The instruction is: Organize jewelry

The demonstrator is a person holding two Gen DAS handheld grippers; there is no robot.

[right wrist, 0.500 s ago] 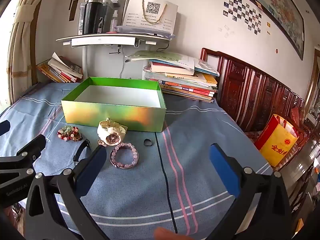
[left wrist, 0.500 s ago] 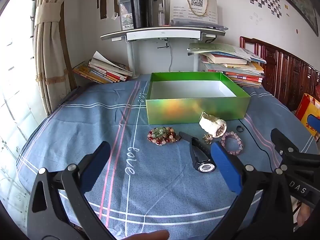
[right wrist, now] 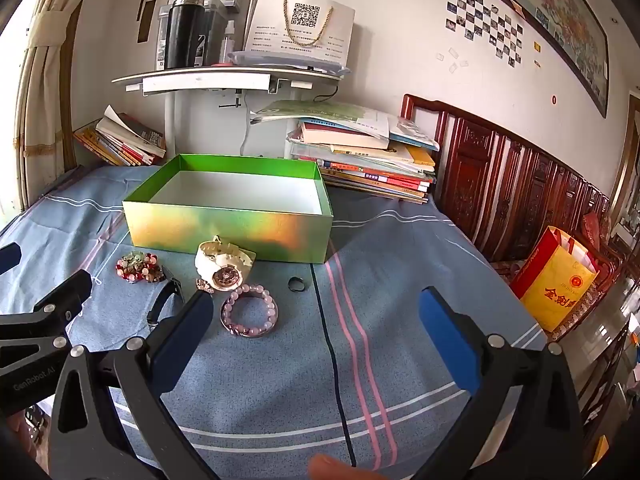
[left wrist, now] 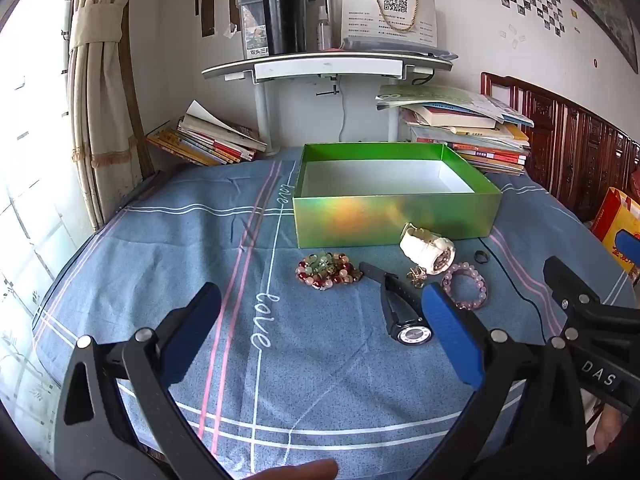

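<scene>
An empty green box [left wrist: 394, 216] [right wrist: 228, 228] with a white inside stands on the blue cloth. In front of it lie a red-and-green bead bracelet [left wrist: 328, 271] [right wrist: 138, 267], a black watch [left wrist: 402, 314] [right wrist: 164, 300], a white watch [left wrist: 428, 247] [right wrist: 222, 266], a pink bead bracelet [left wrist: 466, 286] [right wrist: 250, 311], a small gold piece [left wrist: 417, 276] and a black ring [left wrist: 481, 257] [right wrist: 297, 283]. My left gripper [left wrist: 320, 324] hovers open just short of the jewelry, nothing between its blue pads. My right gripper [right wrist: 316, 320] is open too, right of the pink bracelet.
Stacks of books [left wrist: 464, 132] [right wrist: 368, 156] lie behind the box, more books [left wrist: 204, 136] at the back left. A small white shelf table [left wrist: 328, 66] holds a black flask. A carved wooden bed frame [right wrist: 520, 184] and a red-yellow bag [right wrist: 556, 280] stand right.
</scene>
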